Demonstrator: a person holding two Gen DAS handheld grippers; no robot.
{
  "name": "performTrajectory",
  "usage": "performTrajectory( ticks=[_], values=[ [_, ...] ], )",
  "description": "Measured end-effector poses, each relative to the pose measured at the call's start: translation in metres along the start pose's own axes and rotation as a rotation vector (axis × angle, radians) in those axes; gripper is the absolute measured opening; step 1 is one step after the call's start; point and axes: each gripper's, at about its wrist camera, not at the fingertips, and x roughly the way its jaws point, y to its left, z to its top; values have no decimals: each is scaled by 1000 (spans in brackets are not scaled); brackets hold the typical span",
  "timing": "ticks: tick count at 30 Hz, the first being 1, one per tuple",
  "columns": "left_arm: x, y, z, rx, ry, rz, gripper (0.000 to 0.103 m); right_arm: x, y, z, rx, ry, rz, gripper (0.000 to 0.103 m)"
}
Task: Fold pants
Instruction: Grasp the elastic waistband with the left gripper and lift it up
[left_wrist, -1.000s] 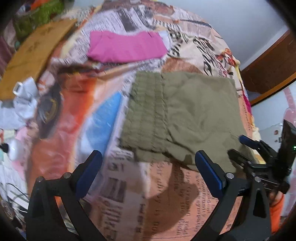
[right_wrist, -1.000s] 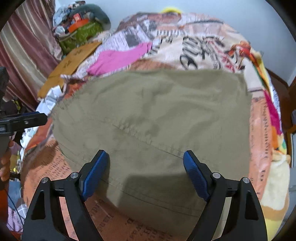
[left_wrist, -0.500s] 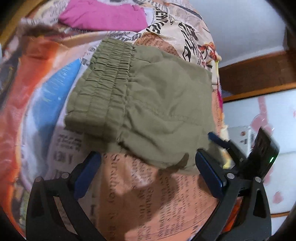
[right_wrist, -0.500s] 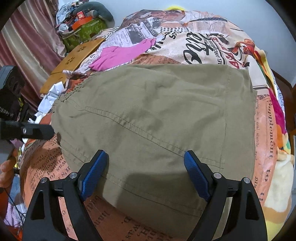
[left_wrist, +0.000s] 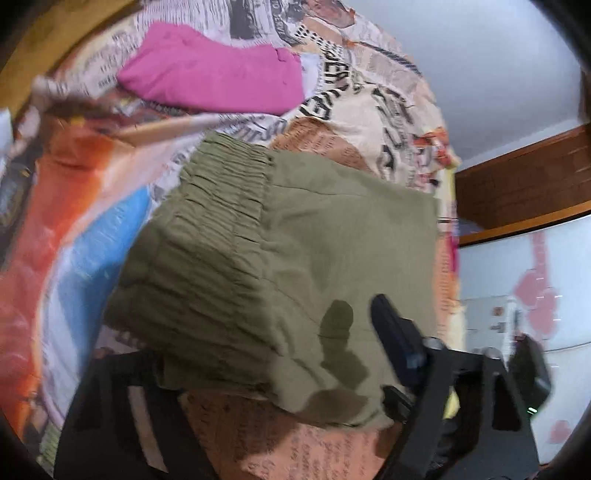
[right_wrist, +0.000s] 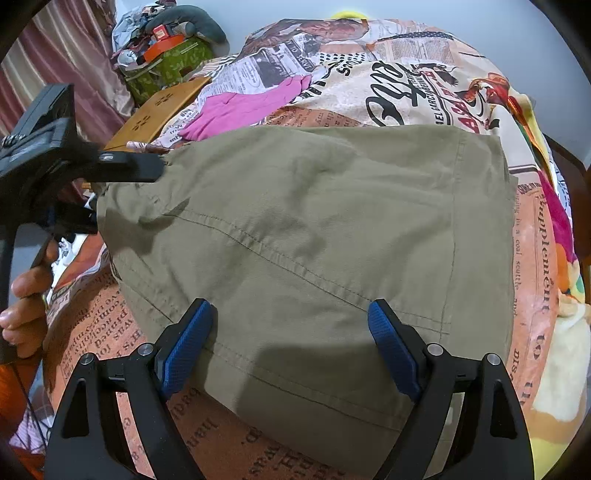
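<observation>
The green pants (right_wrist: 306, 236) lie folded flat on the newspaper-print bedspread (right_wrist: 406, 81); the left view shows their crinkly waistband (left_wrist: 210, 236); the left gripper (left_wrist: 266, 354) has been closing around that end, grip unclear; the right gripper (right_wrist: 291, 343) hangs open above the cloth.

We see the left wrist view smeared by motion, and the olive pants (left_wrist: 295, 266) cover one finger of the left gripper (left_wrist: 266, 354). We cannot tell whether its pads press the cloth. The bedspread's (right_wrist: 406, 85) small print stays unreadable.
</observation>
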Motion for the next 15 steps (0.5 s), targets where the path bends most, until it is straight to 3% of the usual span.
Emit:
performTrajectory(
  ticks=[3,9,15],
  values=[
    [0,-2,-1,24,-44,105,40,0,-1,-1,9,-2,2,85],
    [-14,1,-7,53,-126,132,33,-5,-1,0,19,-6,7,85],
    [-45,-8,-24,144,-279,251,32,-15,-7,-8,40,-12,21,85]
  ],
)
